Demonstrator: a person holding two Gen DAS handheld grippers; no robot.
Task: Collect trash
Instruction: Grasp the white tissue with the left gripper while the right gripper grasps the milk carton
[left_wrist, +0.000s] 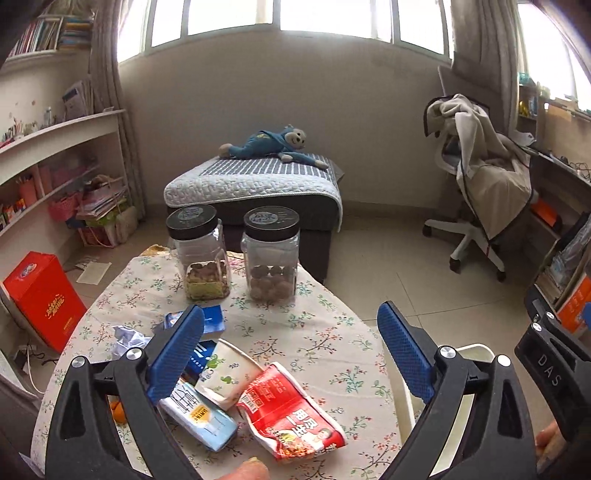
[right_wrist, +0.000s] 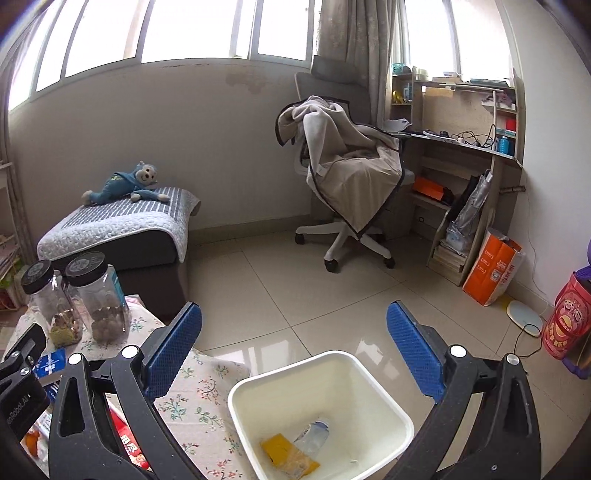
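Observation:
Trash lies on the flowered round table (left_wrist: 325, 343): a red snack bag (left_wrist: 291, 413), a white paper cup (left_wrist: 229, 373) on its side, a light blue carton (left_wrist: 199, 417), a blue box (left_wrist: 212, 319) and crumpled paper (left_wrist: 125, 338). My left gripper (left_wrist: 291, 332) is open and empty, hovering above the cup and bag. My right gripper (right_wrist: 295, 332) is open and empty above the white bin (right_wrist: 369, 373) on the floor beside the table. The bin holds a yellow wrapper (right_wrist: 284, 452) and a clear plastic bottle (right_wrist: 314, 435).
Two clear jars with black lids (left_wrist: 199, 251) (left_wrist: 271, 251) stand at the table's far side. A covered ottoman with a blue plush monkey (left_wrist: 269, 146), an office chair (right_wrist: 347, 177) draped with a blanket, a desk (right_wrist: 461, 147), shelves (left_wrist: 48, 147) and a red box (left_wrist: 40, 295) surround the tiled floor.

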